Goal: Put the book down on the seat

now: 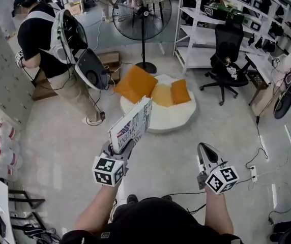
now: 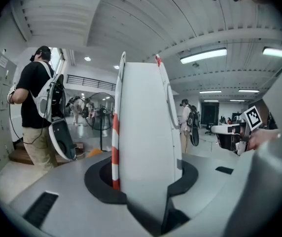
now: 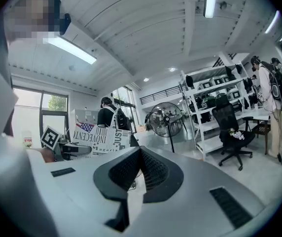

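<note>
With the left gripper (image 1: pixel 125 149), pinches one book (image 1: pixel 131 126) upright between the jaws, raised over bare floor and well short of the one round white seat (image 1: pixel 171 120). Holds the right gripper (image 1: pixel 203 147) alongside, jaws pressed together on nothing. Farther out, finds three orange cushions (image 1: pixel 136 83) on the seat, one fan (image 1: pixel 141 9) behind it, one black chair (image 1: pixel 228 50) at right, one person (image 1: pixel 44 34) at left.

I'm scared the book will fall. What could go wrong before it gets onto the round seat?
1. The left gripper pinches the book only at its lower edge, and it stands tall above the fingers, so it might tip or slip.
2. Orange cushions cover much of the seat; the book could land crooked and slide off.
</note>
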Demonstrator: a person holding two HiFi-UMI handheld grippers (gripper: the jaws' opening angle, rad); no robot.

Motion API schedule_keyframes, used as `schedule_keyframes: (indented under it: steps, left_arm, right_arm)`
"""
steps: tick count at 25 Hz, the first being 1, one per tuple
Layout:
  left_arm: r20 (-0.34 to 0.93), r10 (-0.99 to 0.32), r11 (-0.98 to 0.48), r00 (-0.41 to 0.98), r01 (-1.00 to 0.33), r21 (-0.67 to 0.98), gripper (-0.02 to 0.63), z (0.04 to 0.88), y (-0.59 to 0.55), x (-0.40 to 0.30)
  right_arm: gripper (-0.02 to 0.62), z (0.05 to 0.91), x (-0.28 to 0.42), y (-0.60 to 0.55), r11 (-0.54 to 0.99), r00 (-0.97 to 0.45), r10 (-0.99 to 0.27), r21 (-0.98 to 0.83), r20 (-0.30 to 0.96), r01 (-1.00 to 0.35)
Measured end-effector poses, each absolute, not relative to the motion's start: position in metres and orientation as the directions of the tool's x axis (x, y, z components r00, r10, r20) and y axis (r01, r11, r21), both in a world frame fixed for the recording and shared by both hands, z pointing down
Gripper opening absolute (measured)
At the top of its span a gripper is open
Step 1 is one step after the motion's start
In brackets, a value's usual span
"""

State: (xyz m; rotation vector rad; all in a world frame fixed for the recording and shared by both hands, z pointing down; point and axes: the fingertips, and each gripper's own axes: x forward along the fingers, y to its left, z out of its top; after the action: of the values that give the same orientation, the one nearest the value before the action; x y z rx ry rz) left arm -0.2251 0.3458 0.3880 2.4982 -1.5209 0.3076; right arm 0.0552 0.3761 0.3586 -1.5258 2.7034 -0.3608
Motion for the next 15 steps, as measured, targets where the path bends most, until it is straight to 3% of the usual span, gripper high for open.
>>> schedule_keyframes:
  steps: [15]
  left_arm:
    - [0.291,-0.844,-0.456,0.451,-0.888,0.054,0.160,0.398,0.355,-0.138]
  right_arm:
    - [0.014,0.372,0.122,0.391,0.566,-0.611,-0.787,-0.301,0.078,-0.767]
